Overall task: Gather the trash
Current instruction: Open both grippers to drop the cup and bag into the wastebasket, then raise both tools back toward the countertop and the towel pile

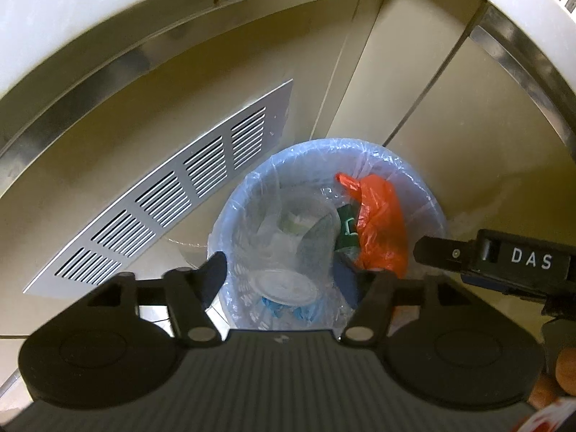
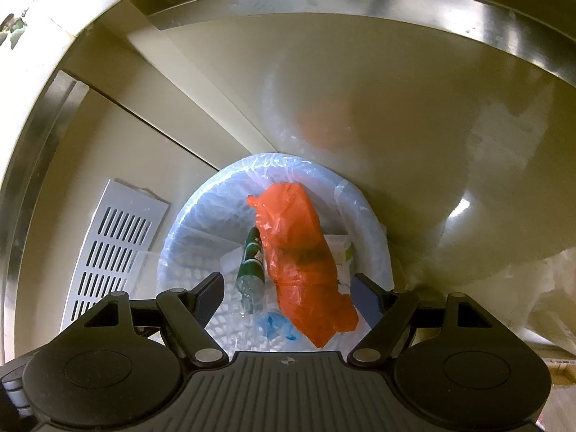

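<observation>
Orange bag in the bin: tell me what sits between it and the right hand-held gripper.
Nothing visible does. The right hand-held gripper hangs open directly above the orange bag, which lies on top of the trash in the lined bin; a green bottle lies beside it.

Beige cabinet panels (image 1: 446, 115) meeting at an inside corner, brushed-metal trim strip (image 1: 86, 82) along their upper edge, silver slotted vent grille (image 1: 172, 194) set low in the left panel, pale countertop edge (image 1: 54, 18) above, warm yellowish lighting, soft glare on glossy right panel (image 2: 464, 205)
</observation>
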